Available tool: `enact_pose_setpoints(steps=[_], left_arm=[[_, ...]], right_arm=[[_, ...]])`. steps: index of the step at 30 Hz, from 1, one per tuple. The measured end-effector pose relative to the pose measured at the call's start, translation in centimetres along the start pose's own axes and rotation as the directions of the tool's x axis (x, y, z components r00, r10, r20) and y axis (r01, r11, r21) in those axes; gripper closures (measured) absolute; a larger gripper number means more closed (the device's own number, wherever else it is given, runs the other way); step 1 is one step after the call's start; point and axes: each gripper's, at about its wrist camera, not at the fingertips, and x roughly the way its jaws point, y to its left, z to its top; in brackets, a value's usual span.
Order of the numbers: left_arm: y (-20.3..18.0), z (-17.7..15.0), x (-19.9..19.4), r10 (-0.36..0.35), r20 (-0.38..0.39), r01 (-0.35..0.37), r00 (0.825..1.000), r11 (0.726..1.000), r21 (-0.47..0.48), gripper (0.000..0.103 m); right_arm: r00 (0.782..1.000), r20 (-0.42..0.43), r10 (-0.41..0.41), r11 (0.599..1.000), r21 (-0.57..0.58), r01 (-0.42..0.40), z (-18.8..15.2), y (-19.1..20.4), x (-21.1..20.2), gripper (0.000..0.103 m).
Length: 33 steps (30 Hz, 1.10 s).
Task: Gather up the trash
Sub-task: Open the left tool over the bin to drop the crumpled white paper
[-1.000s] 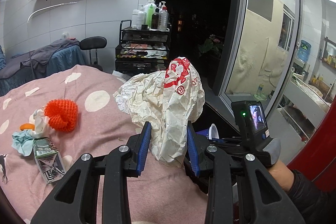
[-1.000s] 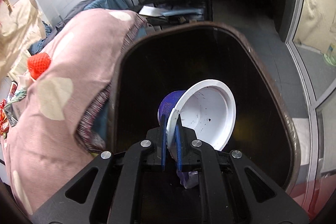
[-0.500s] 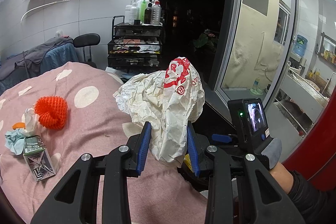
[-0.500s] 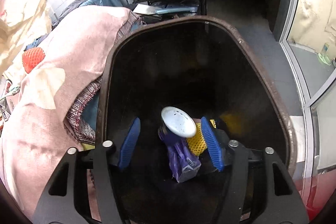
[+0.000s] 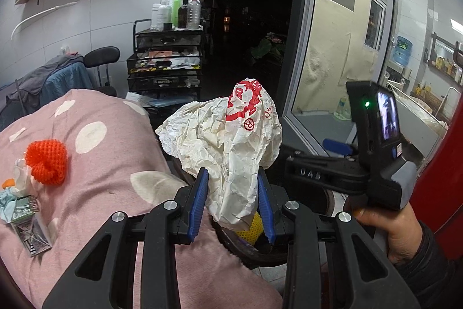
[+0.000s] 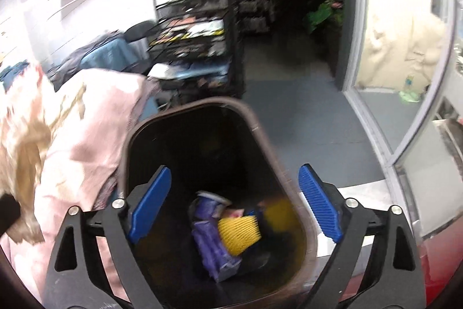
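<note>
My left gripper is shut on a crumpled white paper wrapper with red print, held above the near rim of the dark trash bin. My right gripper is open and empty above the bin. Inside the bin lie a purple cup and yellow foam netting. On the pink spotted cover lie an orange foam net, a small carton and crumpled tissues. The right gripper's body shows in the left wrist view.
A black wire cart with bottles on top stands behind the bed. A stool and draped clothes are at the left. A glass door is at the right, with grey floor beyond the bin.
My right gripper opened and dropped the white-and-purple cup into the bin, then drew back and up. My left gripper moved the wrapper toward the bin.
</note>
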Motion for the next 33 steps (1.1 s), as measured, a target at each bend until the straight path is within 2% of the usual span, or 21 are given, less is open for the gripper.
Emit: enact_pose_setpoints(steps=[12, 22, 27, 30, 31, 33], left_arm=[[-3.2, -0.4, 4.4, -0.057, -0.106, 0.064, 0.993, 0.996, 0.065, 0.07], [-4.9, -0.7, 7.9, -0.064, -0.195, 0.088, 0.979, 0.989, 0.121, 0.069], [-5.4, -1.0, 9.0, -0.062, -0.229, 0.096, 0.971, 0.985, 0.141, 0.066], [-5.3, -1.1, 9.7, -0.05, -0.243, 0.087, 0.969, 0.986, 0.144, 0.048], [-5.1, -1.2, 9.8, -0.047, -0.243, 0.083, 0.969, 0.987, 0.14, 0.037], [-5.0, -1.3, 9.7, -0.046, -0.234, 0.079, 0.971, 0.988, 0.134, 0.03]], right_arm=[[0.99, 0.103, -0.094, 0.99, 0.118, 0.082, 2.1, -5.1, -2.5, 0.008], [0.99, 0.107, -0.087, 0.983, 0.173, 0.068, 2.5, -6.7, -2.9, 0.008], [0.99, 0.114, -0.081, 0.982, 0.178, 0.059, 2.5, -6.7, -3.3, 0.008], [0.991, 0.115, -0.074, 0.981, 0.185, 0.052, 2.4, -6.7, -3.4, 0.006], [0.991, 0.115, -0.072, 0.981, 0.185, 0.05, 2.4, -6.6, -3.4, 0.006], [0.991, 0.112, -0.066, 0.982, 0.182, 0.045, 2.4, -6.4, -3.4, 0.006]])
